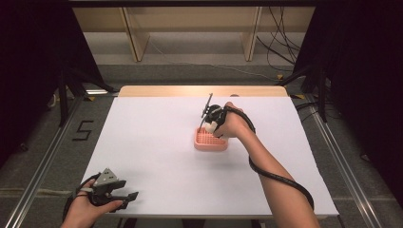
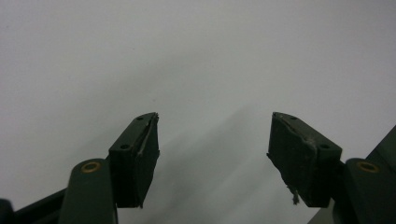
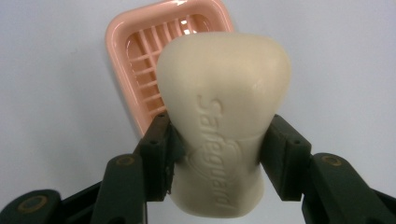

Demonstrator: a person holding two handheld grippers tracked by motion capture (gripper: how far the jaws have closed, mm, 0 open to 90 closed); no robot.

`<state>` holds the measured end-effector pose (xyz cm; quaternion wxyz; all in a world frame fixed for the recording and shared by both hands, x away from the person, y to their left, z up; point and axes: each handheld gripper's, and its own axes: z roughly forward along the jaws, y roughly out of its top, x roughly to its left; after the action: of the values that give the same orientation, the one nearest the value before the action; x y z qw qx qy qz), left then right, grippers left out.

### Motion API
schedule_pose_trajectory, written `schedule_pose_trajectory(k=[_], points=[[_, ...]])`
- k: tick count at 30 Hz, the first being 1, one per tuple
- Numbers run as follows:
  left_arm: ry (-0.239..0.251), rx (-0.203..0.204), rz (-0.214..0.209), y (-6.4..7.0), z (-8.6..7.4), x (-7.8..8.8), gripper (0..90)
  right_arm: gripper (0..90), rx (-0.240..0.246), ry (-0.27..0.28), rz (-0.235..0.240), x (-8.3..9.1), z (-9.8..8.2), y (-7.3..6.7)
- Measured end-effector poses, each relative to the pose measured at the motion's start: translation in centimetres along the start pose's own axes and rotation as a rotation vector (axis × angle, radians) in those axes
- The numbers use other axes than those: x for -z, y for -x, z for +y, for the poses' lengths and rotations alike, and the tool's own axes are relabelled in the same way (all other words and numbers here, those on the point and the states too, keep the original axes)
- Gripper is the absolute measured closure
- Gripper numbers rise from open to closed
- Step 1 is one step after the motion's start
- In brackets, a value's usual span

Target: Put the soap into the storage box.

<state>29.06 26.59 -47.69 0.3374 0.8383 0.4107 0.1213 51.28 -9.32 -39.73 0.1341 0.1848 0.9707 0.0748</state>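
Right claw pinching cream embossed soap bar, hovering over pink slotted plastic soap dish; drop-in looking left to do. Left claw sitting spread, idling over white counter.

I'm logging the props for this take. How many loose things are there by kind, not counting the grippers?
Soap bar: 1, cream, clamped in the right hand-held gripper
Soap dish: 1, pink, slatted, on the table
Total: 2

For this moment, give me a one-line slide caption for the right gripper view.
Right gripper clamps a cream soap bar above the slatted pink soap dish on the white table.
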Motion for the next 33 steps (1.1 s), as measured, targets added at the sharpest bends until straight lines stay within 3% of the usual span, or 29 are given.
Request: schedule_pose_trajectory(k=[9,17,18,22,24,33], points=[[-0.001,0.0,-0.001,0.0,0.0,0.0,33.0,50.5,0.009,0.006,0.002,-0.4,0.4,-0.2],[-0.004,-0.001,0.0,0.0,0.0,0.0,33.1,50.5,-0.018,0.017,0.018,-0.7,0.7,-0.5],[0.001,0.004,0.001,0.0,0.0,0.0,33.1,50.5,0.011,0.01,0.009,-0.7,0.7,-0.3],[0.003,0.002,0.001,0.0,0.0,0.0,33.1,50.5,0.019,0.015,0.005,-1.0,0.8,-0.3],[0.004,0.003,0.0,0.0,0.0,0.0,33.1,50.5,0.0,0.017,0.01,-1.1,0.9,-0.5],[0.003,0.016,-0.005,0.1,0.0,0.0,33.1,50.5,0.03,0.013,0.009,-1.5,1.0,-0.5]])
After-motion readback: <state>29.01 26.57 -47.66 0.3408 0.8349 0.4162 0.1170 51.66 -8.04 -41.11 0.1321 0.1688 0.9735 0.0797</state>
